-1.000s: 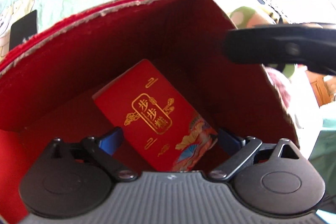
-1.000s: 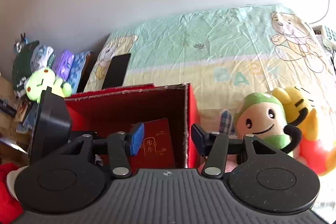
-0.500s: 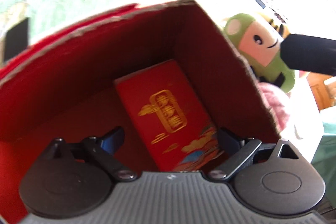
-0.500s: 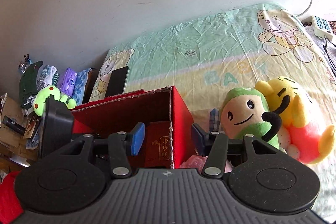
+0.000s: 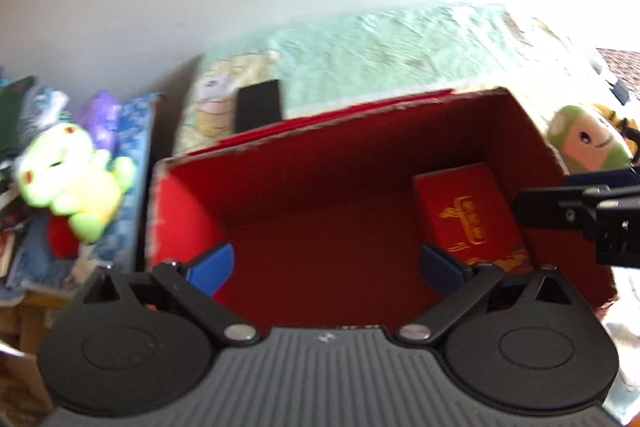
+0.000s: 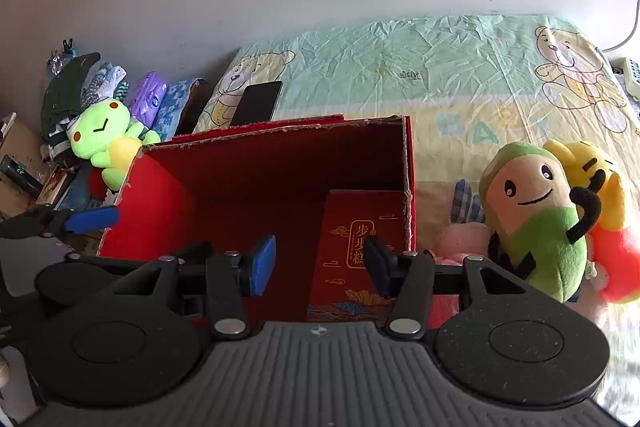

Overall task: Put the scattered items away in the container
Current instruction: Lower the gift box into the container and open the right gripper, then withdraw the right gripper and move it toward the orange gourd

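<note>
Red box sits open on a bear-print bedsheet, one red packet lying flat against its right wall.
From left: a green frog toy beside the box; my left gripper above the box floor, jaws opening, nothing between them; a black phone behind the box; my right gripper parted and empty over the packet; a green doll and a yellow doll lying outside.

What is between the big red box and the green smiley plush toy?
In the right wrist view, a pink soft thing and a bit of blue checked cloth lie on the bedsheet between the red box and the green plush.
</note>
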`<state>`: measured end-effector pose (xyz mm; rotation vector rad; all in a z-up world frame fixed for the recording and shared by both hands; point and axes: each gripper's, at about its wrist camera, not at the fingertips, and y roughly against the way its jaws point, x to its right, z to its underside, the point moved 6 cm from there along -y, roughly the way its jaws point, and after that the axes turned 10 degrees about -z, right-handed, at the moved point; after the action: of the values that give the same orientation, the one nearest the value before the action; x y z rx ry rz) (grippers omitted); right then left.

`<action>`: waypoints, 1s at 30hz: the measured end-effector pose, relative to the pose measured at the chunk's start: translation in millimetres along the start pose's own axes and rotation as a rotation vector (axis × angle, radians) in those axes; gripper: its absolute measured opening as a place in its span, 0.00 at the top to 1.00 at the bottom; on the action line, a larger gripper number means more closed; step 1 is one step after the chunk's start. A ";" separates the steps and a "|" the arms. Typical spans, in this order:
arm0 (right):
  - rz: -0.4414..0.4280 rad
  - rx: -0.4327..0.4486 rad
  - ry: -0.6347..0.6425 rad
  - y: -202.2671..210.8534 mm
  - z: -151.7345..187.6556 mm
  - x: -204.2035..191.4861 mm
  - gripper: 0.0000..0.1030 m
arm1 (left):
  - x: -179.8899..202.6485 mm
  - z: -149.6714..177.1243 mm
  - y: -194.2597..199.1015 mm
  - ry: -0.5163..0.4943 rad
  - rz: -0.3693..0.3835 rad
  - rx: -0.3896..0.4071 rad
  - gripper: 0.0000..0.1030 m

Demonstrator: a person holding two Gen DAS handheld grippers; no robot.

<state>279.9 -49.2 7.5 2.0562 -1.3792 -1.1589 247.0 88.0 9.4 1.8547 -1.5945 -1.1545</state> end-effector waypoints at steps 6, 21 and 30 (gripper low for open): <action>0.047 0.032 0.001 12.4 11.2 -1.3 0.49 | -42.9 1.1 25.6 0.080 -0.181 0.029 0.03; 0.040 0.044 0.060 50.7 41.6 6.0 0.47 | -45.0 23.5 81.1 0.116 -0.377 0.079 0.02; 0.013 0.042 0.097 64.1 56.3 2.5 0.46 | -33.7 46.2 116.0 0.158 -0.406 0.062 0.01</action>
<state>198.8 -72.7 19.7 2.1004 -1.3796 -1.0189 141.7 100.5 83.3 2.3202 -1.2137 -1.0910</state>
